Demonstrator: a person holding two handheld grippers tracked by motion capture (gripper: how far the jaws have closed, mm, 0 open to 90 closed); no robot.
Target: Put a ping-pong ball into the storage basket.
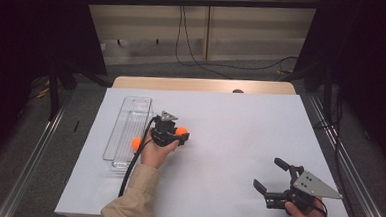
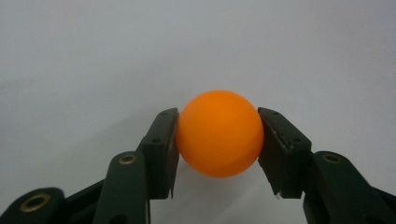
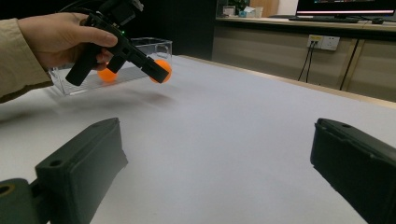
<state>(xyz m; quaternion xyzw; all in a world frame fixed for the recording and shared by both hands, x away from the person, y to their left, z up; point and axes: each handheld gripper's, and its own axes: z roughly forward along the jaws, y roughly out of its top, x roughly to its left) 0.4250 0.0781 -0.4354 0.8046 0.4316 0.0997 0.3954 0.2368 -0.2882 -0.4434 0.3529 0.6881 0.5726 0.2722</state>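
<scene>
Above the white tabletop [image 1: 239, 141], the left claw [image 2: 218, 135] grips an orange ping-pong ball [image 2: 219, 134]; right claw [image 1: 272, 175] wide open, no lettering legible

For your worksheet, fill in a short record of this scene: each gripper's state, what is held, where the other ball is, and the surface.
left gripper: shut on orange ball, lifted above the sheet
right gripper: open, holds nothing
second orange ball: in clear tray
surface: white sheet on table
</scene>
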